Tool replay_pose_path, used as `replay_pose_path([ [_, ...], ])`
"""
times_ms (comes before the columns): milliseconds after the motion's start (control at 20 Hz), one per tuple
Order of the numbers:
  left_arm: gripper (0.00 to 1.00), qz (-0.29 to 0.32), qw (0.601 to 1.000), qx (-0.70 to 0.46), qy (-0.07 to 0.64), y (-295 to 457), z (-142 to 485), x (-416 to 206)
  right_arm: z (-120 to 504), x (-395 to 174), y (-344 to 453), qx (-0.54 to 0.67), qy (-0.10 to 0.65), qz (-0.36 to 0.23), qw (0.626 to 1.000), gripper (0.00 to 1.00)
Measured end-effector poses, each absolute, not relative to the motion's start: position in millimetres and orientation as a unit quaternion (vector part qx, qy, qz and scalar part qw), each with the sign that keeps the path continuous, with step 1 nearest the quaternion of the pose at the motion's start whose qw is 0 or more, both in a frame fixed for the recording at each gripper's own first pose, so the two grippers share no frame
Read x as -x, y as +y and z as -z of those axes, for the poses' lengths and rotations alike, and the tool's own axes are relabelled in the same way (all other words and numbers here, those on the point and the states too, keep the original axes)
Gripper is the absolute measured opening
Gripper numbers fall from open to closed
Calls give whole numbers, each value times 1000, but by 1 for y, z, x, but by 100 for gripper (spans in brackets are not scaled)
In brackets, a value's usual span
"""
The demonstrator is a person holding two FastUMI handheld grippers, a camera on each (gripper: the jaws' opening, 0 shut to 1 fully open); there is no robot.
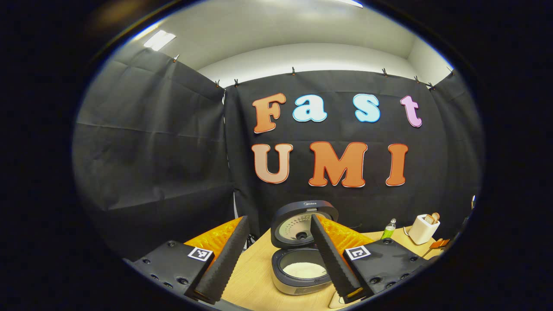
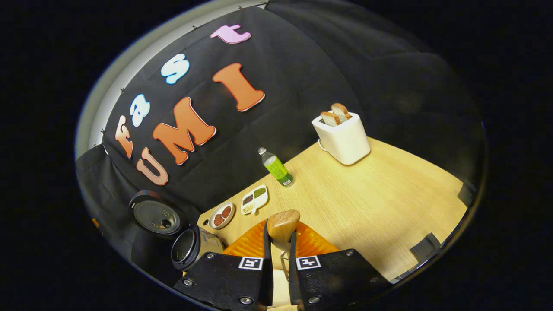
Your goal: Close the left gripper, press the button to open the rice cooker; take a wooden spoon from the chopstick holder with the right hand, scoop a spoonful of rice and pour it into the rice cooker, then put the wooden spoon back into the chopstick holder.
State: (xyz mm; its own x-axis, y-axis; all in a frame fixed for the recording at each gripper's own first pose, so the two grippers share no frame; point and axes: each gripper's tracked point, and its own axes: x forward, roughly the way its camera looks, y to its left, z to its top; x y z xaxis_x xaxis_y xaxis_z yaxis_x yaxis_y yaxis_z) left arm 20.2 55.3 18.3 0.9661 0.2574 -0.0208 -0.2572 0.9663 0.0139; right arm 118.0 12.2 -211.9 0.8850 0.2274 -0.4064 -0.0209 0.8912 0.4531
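Two fingers of the left gripper (image 1: 278,255) stand wide apart in the left gripper view, nothing btwn them. Beyond them the rice cooker (image 1: 302,268) sits on the bench (image 1: 255,280) w/ its lid (image 1: 302,224) swung up; white rice (image 1: 304,270) lies in the pot. Far right: a green bottle (image 1: 389,230) and a white toaster (image 1: 423,229) w/ bread in it.

Right gripper view: the right gripper (image 2: 280,242) is clamped on the wooden spoon (image 2: 283,224), fingers nearly together, spoon bowl poking up past the tips. The open rice cooker (image 2: 190,248) is low on the left, lid (image 2: 156,214) up. On the bench (image 2: 380,203) near the wall: a small round dish (image 2: 221,214), a divided tray (image 2: 255,199), the green bottle (image 2: 276,167), the toaster (image 2: 343,136). Chopstick holder: can't tell where it is.
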Motion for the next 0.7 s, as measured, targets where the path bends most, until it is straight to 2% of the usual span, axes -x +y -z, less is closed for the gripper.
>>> replay_pose_path([
  [150, 99, -116, 993, 4, 15, 65, -15, -28, 168, -105, 34, -204, 196, -86, 955, 14],
  [200, 92, -111, 994, 6, 15, 68, -14, -31, 158, -98, 46, -197, 188, -98, 957, 13],
  [350, 92, -94, 995, 8, 19, 79, -10, -42, 141, -79, 86, -168, 172, -126, 962, 14],
  [500, 92, -75, 997, 8, 22, 90, -7, -52, 155, -61, 124, -117, 177, -143, 967, 13],
  [700, 92, -55, 998, -3, 31, 110, 1, -64, 193, -45, 154, -90, 199, -130, 967, 14],
])
